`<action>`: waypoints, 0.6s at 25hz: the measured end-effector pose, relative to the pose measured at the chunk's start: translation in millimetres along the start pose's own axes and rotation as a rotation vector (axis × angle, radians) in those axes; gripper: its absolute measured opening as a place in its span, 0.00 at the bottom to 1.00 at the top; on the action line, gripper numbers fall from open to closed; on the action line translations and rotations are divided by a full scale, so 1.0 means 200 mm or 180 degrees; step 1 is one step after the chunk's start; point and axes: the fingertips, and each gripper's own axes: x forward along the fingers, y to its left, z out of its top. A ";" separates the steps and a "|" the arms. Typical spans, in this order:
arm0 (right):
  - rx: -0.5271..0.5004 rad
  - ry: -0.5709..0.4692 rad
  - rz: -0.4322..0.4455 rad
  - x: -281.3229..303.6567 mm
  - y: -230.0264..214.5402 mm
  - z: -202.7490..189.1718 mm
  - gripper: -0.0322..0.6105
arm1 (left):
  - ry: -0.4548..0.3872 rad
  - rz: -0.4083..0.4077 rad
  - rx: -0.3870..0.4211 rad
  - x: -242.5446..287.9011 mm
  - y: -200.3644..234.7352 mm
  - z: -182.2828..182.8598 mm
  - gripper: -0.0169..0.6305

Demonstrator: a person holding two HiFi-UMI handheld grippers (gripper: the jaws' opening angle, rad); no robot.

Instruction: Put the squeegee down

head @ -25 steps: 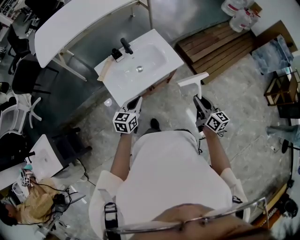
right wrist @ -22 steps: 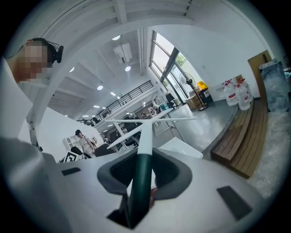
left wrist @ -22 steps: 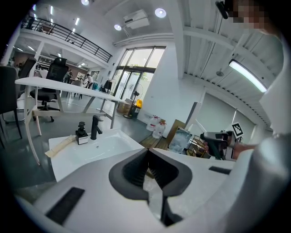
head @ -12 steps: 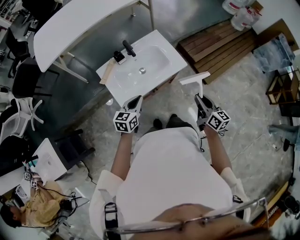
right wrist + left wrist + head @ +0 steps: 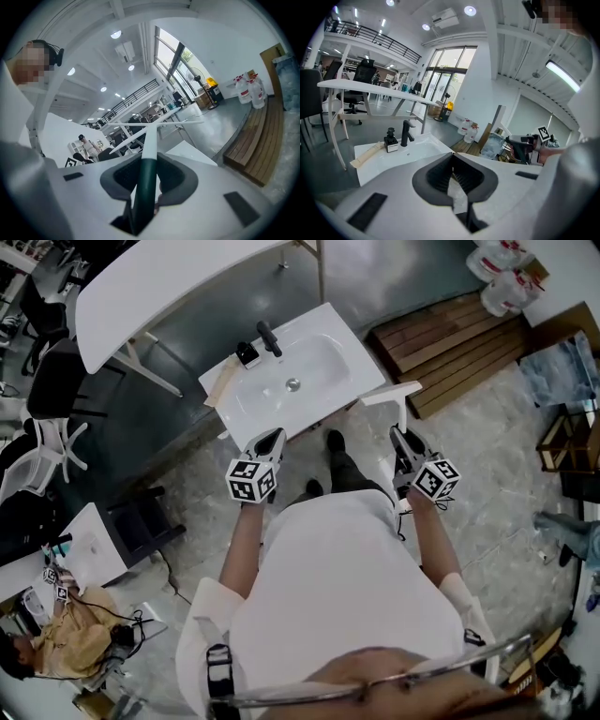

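Observation:
The squeegee (image 5: 395, 398) is white with a dark green grip, and its blade points away from me. My right gripper (image 5: 401, 441) is shut on the grip; in the right gripper view the squeegee's shaft (image 5: 149, 140) runs straight out between the pads of this gripper (image 5: 149, 165). It hangs in the air beside the right corner of a white washbasin (image 5: 330, 327). My left gripper (image 5: 266, 446) hovers at the basin's near edge. The left gripper (image 5: 452, 169) is shut with nothing in it.
A black faucet (image 5: 269, 337), a small bottle (image 5: 247, 354) and a beige roll (image 5: 220, 383) sit on the basin's far side. A white table (image 5: 169, 282) stands behind it, a wooden pallet (image 5: 450, 334) with water jugs (image 5: 502, 282) to the right. A seated person (image 5: 56, 648) is at lower left.
Both grippers have moved forward toward the washbasin, which now lies closer under them. The squeegee stays held in the right gripper, and the left gripper stays shut.

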 end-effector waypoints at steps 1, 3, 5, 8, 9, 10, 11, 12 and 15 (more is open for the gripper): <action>-0.0002 0.0019 0.0029 0.04 -0.02 0.02 0.20 | -0.0009 0.0030 -0.0019 0.02 0.01 0.01 0.03; -0.0012 0.0065 0.0086 0.11 -0.06 0.05 0.20 | -0.0021 0.0094 -0.0070 0.06 0.03 0.03 0.03; -0.0035 0.0103 0.0145 0.18 -0.10 0.10 0.20 | -0.0031 0.0148 -0.0107 0.10 0.04 0.06 0.03; -0.0066 0.0155 0.0246 0.30 -0.16 0.19 0.20 | -0.0047 0.0217 -0.0102 0.17 0.05 0.13 0.03; -0.0069 0.0176 0.0277 0.33 -0.18 0.21 0.20 | -0.0048 0.0242 -0.0101 0.20 0.06 0.15 0.03; -0.0071 0.0197 0.0305 0.37 -0.20 0.23 0.20 | -0.0050 0.0267 -0.0107 0.22 0.06 0.16 0.03; -0.0074 0.0218 0.0333 0.40 -0.22 0.25 0.20 | -0.0053 0.0295 -0.0117 0.24 0.07 0.18 0.03; -0.0075 0.0240 0.0364 0.43 -0.24 0.27 0.20 | -0.0057 0.0325 -0.0131 0.26 0.07 0.19 0.03; -0.0073 0.0319 0.0483 0.53 -0.28 0.33 0.20 | -0.0066 0.0436 -0.0185 0.30 0.07 0.23 0.03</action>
